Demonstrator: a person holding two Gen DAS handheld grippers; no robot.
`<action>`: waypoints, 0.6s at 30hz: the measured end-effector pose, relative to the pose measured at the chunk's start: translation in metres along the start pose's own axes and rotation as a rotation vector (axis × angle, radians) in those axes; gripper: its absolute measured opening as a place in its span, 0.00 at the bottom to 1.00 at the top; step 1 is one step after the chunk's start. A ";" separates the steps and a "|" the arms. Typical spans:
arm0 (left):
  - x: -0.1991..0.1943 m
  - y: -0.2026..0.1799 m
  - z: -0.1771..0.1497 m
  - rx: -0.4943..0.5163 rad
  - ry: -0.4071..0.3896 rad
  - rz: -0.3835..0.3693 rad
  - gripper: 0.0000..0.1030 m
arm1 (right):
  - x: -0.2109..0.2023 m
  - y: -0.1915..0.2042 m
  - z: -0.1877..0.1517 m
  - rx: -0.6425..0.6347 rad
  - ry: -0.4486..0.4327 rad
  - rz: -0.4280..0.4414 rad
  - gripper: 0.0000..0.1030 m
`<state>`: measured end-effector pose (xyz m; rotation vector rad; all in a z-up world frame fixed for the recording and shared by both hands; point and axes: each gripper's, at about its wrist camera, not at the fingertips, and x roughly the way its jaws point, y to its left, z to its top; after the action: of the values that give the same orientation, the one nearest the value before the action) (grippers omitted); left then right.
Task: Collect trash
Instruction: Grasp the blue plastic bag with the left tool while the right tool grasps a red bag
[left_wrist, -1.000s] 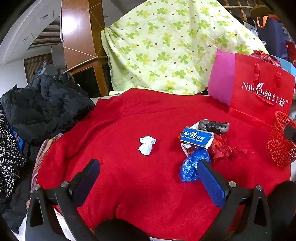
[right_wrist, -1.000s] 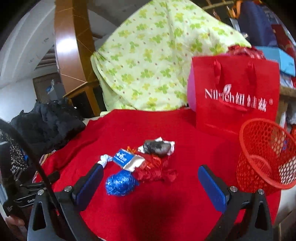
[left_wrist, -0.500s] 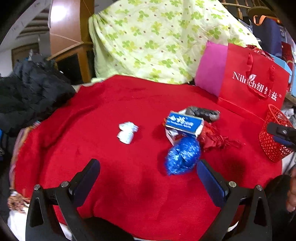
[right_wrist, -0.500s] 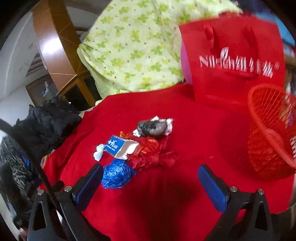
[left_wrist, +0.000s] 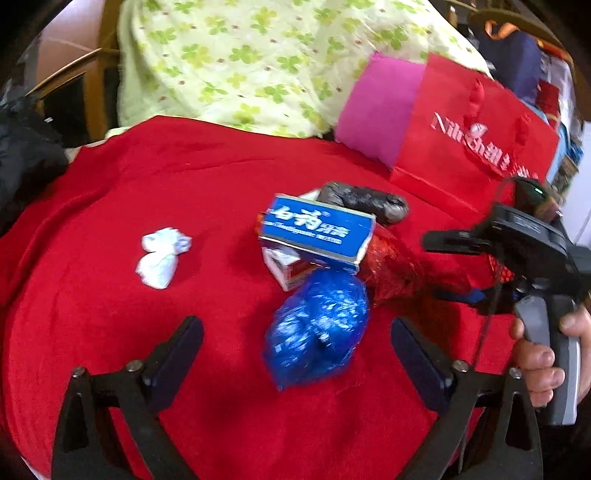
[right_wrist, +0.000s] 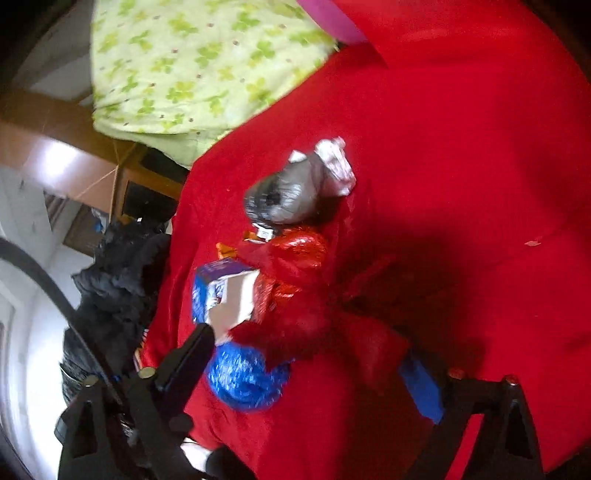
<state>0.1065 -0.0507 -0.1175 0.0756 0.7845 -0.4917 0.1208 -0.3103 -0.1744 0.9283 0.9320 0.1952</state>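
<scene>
Trash: crinkled blue foil ball (left_wrist: 317, 328) touching shiny red wrapper (left_wrist: 388, 273).

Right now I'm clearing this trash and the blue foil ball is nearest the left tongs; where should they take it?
Probably across the middle of the blue foil ball, coming down from the near side. It is rounded and crumpled, so its flanks give both pads purchase. The left tongs already straddle it, closing but not yet touching. The toothpaste box crowds its far end.

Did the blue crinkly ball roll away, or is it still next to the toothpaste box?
No. The blue crinkly ball still lies against the toothpaste box; only the camera has come closer.
</scene>
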 end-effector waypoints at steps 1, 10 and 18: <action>0.006 -0.001 0.000 0.011 0.015 -0.004 0.89 | 0.007 -0.005 0.002 0.028 0.015 0.011 0.82; 0.050 -0.013 -0.004 0.036 0.144 -0.054 0.58 | 0.028 -0.012 0.015 0.062 0.037 0.018 0.46; 0.038 -0.010 -0.007 -0.009 0.123 -0.055 0.48 | 0.021 0.003 0.013 -0.058 -0.009 -0.031 0.33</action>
<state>0.1199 -0.0728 -0.1474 0.0763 0.9110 -0.5396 0.1444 -0.3050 -0.1816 0.8603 0.9272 0.1910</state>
